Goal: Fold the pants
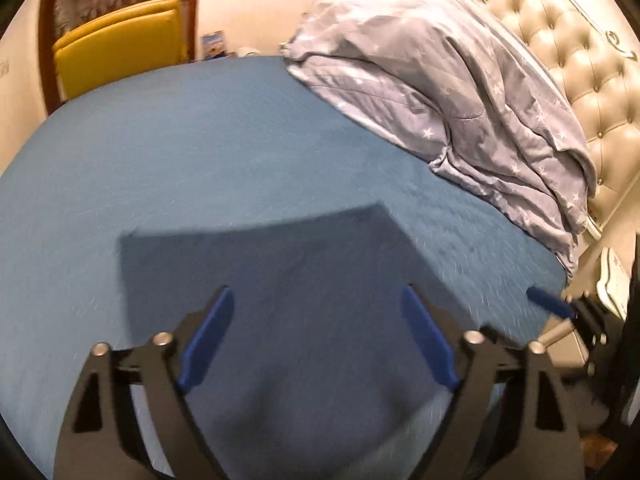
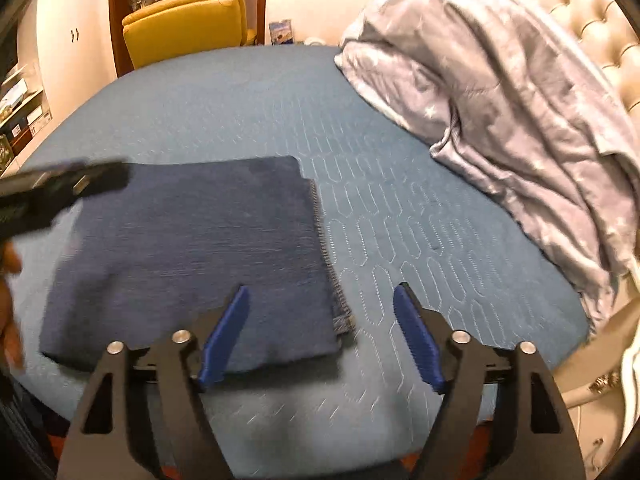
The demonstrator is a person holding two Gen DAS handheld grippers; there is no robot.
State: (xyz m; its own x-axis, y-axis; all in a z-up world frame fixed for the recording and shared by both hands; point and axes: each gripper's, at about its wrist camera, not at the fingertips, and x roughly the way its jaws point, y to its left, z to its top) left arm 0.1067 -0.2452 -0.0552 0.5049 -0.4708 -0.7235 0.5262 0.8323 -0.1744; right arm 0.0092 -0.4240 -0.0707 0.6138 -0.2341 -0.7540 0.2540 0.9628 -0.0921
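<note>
One pair of pants (image 2: 192, 264), folded into a dark blue rectangle with a stitched edge, lay flat on the bed (image 2: 420, 248), beneath and ahead of both claws. Two claws appeared: the left claw (image 1: 316, 336) and the right claw (image 2: 320, 332), each released, blue pads spread with nothing grasped. The bed carried a blue cover quilted in oblong loops. One rumpled grey star-print duvet (image 1: 460, 92) lay far right of the claws against one tufted cream headboard (image 1: 580, 60). One yellow chair (image 2: 188, 20) stood beyond.
</note>
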